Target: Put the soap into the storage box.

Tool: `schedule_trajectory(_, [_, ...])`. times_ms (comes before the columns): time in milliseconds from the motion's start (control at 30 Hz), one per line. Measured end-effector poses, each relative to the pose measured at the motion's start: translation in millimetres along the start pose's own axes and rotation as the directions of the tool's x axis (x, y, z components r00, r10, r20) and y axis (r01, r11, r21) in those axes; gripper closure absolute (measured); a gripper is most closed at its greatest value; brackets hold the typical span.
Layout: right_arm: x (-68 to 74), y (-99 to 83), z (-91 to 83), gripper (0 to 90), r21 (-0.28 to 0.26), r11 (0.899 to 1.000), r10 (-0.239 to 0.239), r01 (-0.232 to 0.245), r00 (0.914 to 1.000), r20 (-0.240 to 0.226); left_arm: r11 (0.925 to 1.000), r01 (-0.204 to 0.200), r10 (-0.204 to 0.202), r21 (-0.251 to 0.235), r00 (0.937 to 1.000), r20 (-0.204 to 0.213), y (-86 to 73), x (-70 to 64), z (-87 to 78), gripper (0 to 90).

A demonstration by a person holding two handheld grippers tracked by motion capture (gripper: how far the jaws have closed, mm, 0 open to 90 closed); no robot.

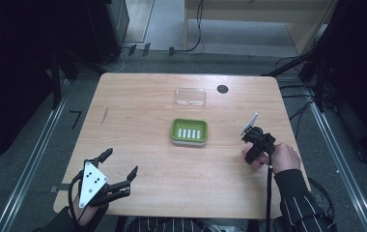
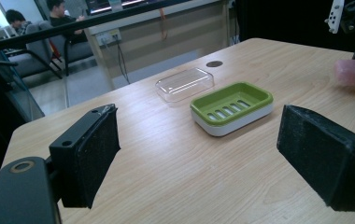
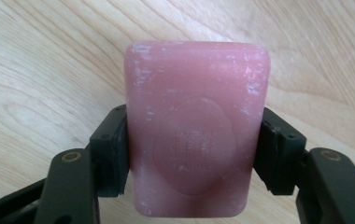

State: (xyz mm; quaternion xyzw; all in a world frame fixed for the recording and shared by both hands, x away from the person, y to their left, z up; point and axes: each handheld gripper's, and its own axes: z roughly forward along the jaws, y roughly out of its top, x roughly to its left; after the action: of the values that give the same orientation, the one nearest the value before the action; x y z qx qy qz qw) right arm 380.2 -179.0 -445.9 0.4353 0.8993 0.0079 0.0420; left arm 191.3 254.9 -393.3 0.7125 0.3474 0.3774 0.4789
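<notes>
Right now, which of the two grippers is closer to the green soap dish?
The right gripper, shut on the pink soap, is closer: it sits just to the dish's right. The left gripper, open, waits farther off at the table's near left edge.

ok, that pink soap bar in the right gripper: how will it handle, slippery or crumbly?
The pink soap bar looks rigid: its edges stay straight between the right gripper pads. Its glossy face suggests it could slide under a loose grip. White scuffs along the top edge hint the surface marks easily, so a moderate squeeze seems wise.
</notes>
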Motion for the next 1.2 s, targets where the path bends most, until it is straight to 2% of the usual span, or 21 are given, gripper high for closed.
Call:
schedule_trajectory(367, [9.8,15.9,-3.0,38.7,-0.009,0.998,-0.067,0.068,0.9976,0.018,0.9999,-0.01,0.01,0.003,0.9999,0.003,-0.1,-1.1,0.2,13.3])
schedule_trajectory(1200, [27.9,50.3,-13.0,38.7,-0.042,0.986,-0.161,0.162,0.9867,0.023,0.9999,-0.001,0.001,0.017,1.0,-0.009,-1.2,0.6,-2.3,13.2])
